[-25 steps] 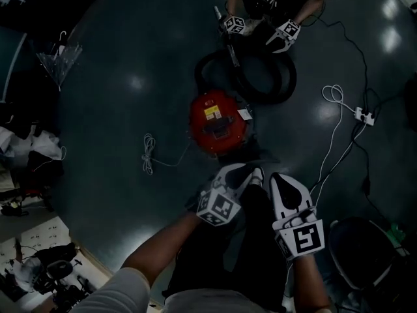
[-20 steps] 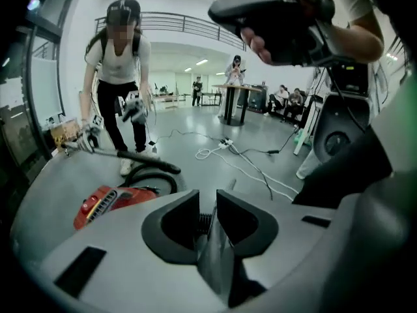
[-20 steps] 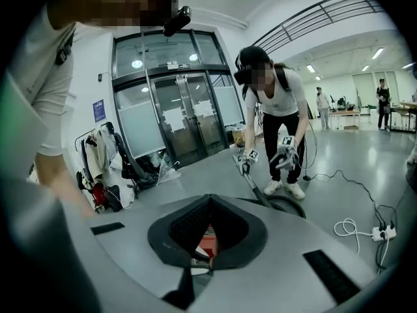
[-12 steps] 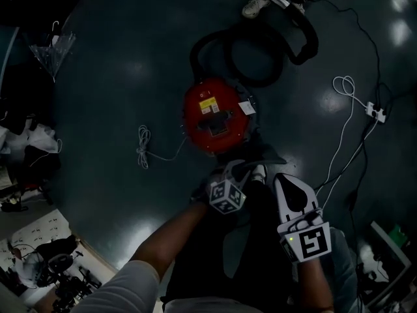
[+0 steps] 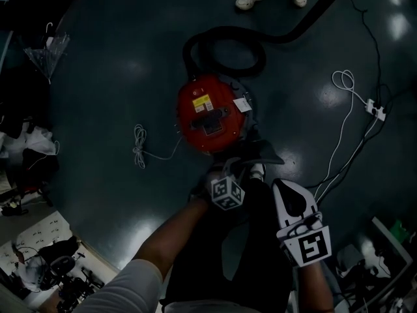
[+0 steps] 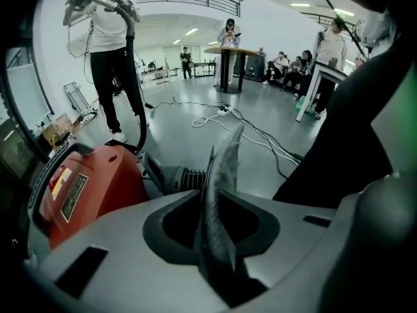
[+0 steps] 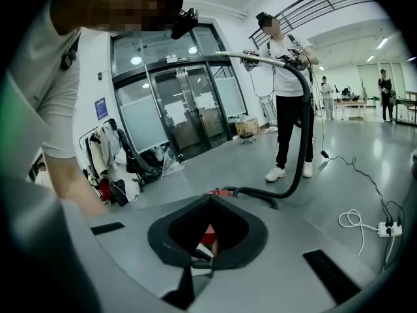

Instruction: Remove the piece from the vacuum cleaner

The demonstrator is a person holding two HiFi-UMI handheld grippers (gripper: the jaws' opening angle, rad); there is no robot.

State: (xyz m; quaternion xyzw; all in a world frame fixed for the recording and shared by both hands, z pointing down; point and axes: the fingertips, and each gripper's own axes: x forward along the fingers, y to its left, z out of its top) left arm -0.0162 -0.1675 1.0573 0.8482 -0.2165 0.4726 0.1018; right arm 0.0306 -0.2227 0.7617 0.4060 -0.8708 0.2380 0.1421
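- Presently the left gripper [image 6: 218, 197] has its fingers pinched on the piece [image 6: 226, 165], a thin dark grey strip with a textured surface, seen edge-on.
- Long axis of the piece: it runs straight out along the fingers and past their tips, bending slightly to the right at its far end.
- The vacuum cleaner [image 5: 212, 113], a round red body on the floor [image 5: 117, 96], lies just beyond these fingers and to their left. A ribbed black cuff [image 6: 186, 178] shows close behind the piece. Whether the piece is joined to the machine there or is free cannot be told.
- The right gripper [image 7: 210, 201] has its fingers pressed together on nothing. It sits to the right of the left one and farther back from the red body.
- The hose [image 7: 267, 193] leaves the far side of the machine, away from both sets of fingers, and rises to a second person [image 7: 287, 77].
- Judgement: the left hand is nearer and has the hold, so the coming move turns on drawing back along the strip's own axis, away from the red body.
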